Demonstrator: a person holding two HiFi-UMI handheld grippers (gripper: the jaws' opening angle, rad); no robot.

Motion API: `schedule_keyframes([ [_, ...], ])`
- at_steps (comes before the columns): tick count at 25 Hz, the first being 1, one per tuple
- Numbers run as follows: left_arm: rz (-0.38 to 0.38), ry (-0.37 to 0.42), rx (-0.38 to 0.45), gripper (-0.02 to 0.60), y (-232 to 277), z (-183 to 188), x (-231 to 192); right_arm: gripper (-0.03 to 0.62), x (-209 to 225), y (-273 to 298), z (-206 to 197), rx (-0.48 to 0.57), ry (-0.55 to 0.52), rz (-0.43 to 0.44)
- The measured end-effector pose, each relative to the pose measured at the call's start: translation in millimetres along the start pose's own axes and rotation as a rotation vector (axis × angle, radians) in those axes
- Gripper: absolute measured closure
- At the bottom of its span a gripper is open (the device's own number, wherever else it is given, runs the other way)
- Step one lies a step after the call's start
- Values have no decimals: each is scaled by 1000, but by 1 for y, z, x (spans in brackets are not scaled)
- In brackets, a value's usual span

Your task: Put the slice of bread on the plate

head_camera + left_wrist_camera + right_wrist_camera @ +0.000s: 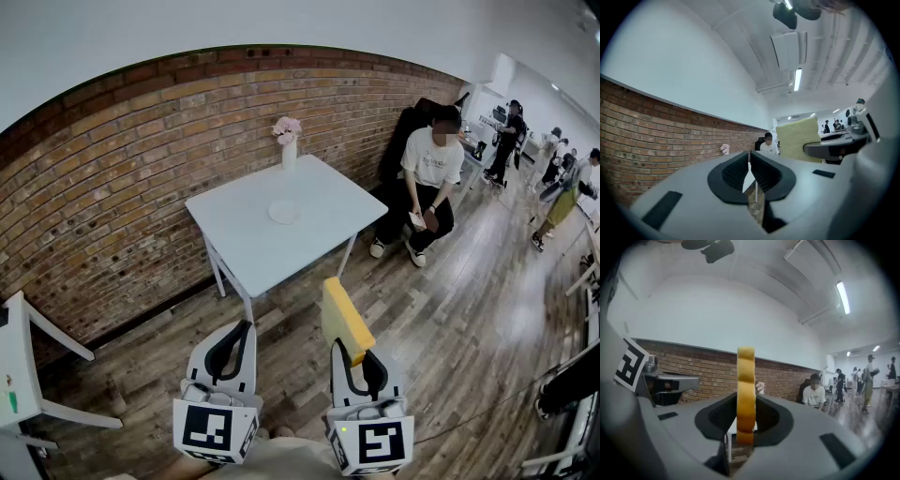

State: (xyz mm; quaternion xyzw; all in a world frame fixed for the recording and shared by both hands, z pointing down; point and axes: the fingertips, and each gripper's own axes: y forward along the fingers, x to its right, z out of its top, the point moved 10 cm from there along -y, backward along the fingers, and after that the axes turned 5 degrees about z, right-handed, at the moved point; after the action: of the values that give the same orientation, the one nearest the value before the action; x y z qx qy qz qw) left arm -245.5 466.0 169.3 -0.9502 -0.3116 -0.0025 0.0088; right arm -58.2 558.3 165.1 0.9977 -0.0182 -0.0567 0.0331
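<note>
No legible text, number, brand or sign in any view. Left marker cube (216,429) on the left hand-held gripper (244,327) and right marker cube (371,442) on the right hand-held gripper (356,351): black-and-white square patterns only, no letters. Seated person's white shirt (432,159): chest print too small to read.

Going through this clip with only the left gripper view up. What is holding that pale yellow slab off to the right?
Observer: The right tool is shut on it. It is the slice of bread, standing on edge.
Reviewer: Any plate around?
Observer: Yes, the head view shows a white plate on a white table ahead.
Reviewer: Is the bread over it?
Observer: No, it is short of the table, above the wooden floor.
</note>
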Motion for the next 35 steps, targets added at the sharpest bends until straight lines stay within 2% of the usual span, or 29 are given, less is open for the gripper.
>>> schedule_keyframes([
  [14, -12, 15, -21, 558, 10, -3, -2, 496, 0, 15, -5, -1, 33, 20],
  [35, 48, 11, -54, 558, 57, -18, 17, 496, 56, 46, -25, -22, 54, 57],
])
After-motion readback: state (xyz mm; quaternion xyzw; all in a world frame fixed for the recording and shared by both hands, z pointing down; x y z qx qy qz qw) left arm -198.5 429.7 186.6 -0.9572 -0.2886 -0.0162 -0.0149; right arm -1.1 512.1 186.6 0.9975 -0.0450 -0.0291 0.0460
